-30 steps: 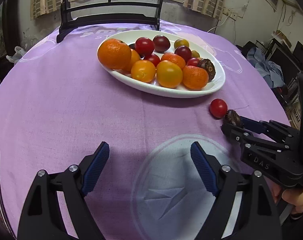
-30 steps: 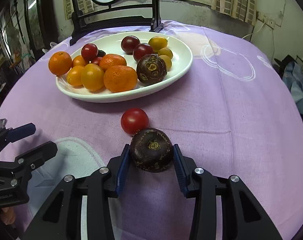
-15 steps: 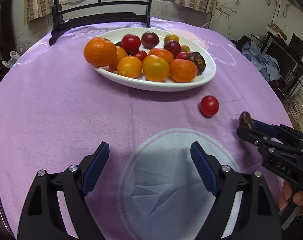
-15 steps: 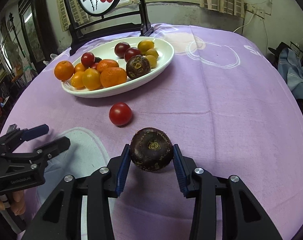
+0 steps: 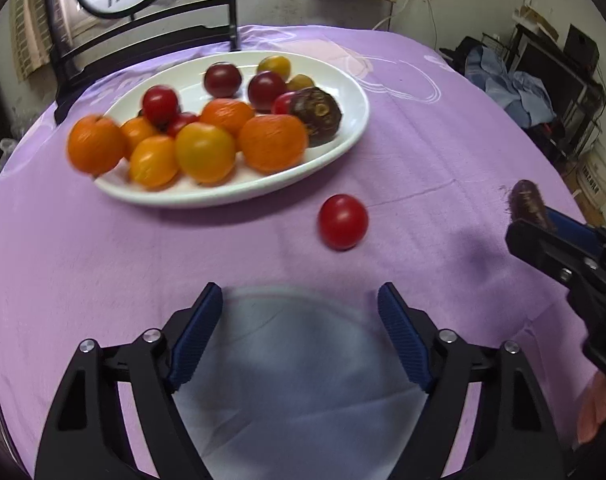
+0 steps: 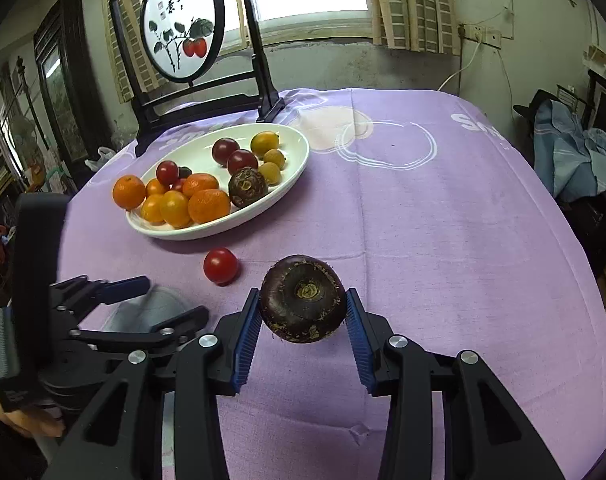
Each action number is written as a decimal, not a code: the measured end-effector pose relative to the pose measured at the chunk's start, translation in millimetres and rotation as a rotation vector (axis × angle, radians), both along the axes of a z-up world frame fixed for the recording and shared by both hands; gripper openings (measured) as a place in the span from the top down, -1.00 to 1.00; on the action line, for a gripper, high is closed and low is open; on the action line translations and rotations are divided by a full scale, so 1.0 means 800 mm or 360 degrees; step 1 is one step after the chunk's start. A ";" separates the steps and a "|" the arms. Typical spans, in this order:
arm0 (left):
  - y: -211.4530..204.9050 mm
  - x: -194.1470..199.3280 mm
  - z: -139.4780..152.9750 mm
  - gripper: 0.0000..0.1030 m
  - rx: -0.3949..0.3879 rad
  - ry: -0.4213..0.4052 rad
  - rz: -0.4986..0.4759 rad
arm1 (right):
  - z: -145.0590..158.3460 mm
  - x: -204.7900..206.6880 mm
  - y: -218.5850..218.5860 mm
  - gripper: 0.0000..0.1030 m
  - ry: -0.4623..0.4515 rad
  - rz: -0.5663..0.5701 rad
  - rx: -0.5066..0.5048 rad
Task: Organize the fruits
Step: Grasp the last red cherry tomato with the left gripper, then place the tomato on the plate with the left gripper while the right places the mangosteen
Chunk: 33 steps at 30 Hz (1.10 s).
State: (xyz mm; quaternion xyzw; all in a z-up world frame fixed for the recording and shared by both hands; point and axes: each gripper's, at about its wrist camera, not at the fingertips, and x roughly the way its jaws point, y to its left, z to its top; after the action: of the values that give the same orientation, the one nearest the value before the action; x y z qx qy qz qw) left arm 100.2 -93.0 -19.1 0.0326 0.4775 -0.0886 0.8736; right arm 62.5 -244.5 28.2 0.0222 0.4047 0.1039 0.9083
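The right gripper (image 6: 303,320) pinches the dark chestnut (image 6: 303,298) and should release it low over the white plate (image 6: 299,160), while the left gripper (image 5: 301,336) waits wide open and empty.

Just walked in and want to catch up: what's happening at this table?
A person with a handheld gripper in each hand is sorting fruit. The right gripper is shut on a dark brown water chestnut, held above the purple tablecloth. The left gripper is open and holds nothing. One red tomato lies loose on the cloth beside the white plate, which already holds oranges, tomatoes and another chestnut.
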 end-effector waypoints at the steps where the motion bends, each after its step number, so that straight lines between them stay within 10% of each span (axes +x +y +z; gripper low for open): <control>1: -0.006 0.005 -0.002 -0.37 0.0014 0.0006 -0.0010 | 0.001 0.000 -0.002 0.17 0.0001 -0.0002 0.0007; 8: -0.028 0.041 -0.003 -0.14 0.0027 0.0000 0.0015 | 0.001 0.002 -0.007 0.17 0.0015 -0.0023 0.0019; 12: -0.030 0.050 0.000 0.44 -0.0008 0.0012 -0.0041 | 0.001 0.001 -0.006 0.17 0.0015 -0.0021 0.0012; 33: 0.063 -0.033 0.082 0.45 -0.0043 -0.0186 -0.0067 | 0.020 0.001 0.048 0.17 -0.0054 0.0214 0.0021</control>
State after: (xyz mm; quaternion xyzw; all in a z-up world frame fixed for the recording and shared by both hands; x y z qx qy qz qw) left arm 73.5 -42.6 46.4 0.0358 0.4235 -0.1114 0.8983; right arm 63.4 -206.3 44.5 -0.0007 0.3892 0.1676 0.9058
